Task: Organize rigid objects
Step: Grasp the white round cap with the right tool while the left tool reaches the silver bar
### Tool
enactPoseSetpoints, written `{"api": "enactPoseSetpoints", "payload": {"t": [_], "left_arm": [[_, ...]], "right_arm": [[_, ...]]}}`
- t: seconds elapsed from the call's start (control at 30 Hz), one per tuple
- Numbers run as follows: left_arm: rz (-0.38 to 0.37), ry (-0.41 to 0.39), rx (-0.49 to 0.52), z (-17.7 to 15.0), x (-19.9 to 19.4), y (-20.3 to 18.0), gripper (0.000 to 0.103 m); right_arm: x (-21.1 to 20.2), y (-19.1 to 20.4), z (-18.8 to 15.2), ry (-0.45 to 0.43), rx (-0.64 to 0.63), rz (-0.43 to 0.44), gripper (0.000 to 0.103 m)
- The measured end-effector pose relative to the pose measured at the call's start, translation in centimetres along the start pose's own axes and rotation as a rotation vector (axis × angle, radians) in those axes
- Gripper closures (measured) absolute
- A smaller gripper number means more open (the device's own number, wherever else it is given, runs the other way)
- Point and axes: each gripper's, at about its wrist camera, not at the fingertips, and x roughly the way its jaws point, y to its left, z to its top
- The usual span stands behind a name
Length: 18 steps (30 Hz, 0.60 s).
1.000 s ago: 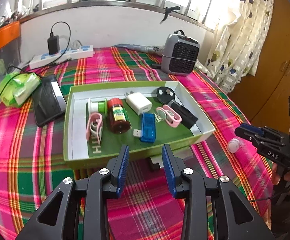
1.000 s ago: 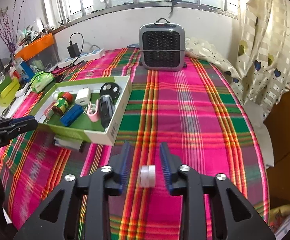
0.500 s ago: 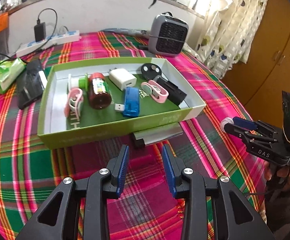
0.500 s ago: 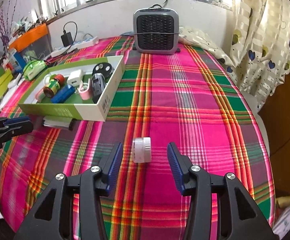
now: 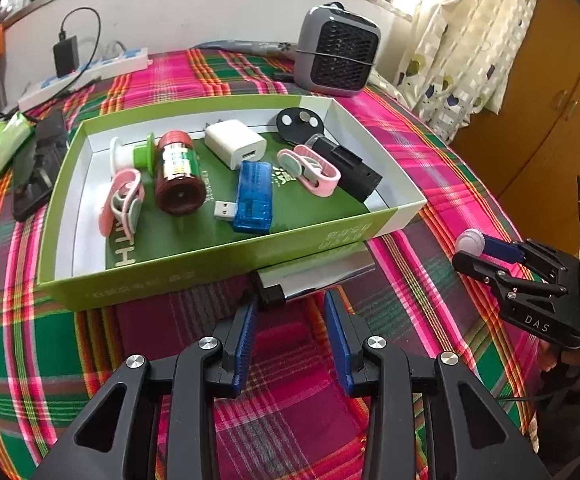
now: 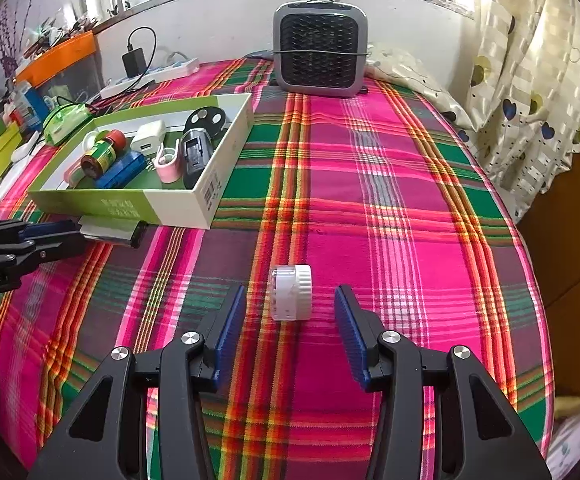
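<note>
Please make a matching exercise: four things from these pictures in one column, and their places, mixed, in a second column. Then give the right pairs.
Things:
1. blue USB stick
2. small white cylinder
3. silver flat device
4. grey heater

Places:
A. between the open right gripper fingers
B. at the far table edge
C. inside the green box
D. against the box's front wall, outside

Pairs: 1-C, 2-A, 3-D, 4-B

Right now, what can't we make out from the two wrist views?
- Silver device: its back is under the green box in the left wrist view; type unclear.
- White cylinder: whether it lies on the cloth can't be told.
- Box-side print: too small to read in the right wrist view.
- Person's hand: mostly hidden behind the right gripper.
- Shelf clutter: too small to tell apart, far left, right wrist view.
</note>
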Motion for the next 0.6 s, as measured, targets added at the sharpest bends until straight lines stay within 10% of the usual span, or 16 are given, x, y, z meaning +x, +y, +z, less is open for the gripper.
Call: {"api": "enactPoseSetpoints", "payload": {"t": [0.6], "left_arm": [[-0.089, 0.028, 0.084, -1.4, -0.2, -4.4, 0.07]], "right_arm": [[-0.4, 0.0, -0.3, -0.02, 0.006, 0.026, 0.075]]}}
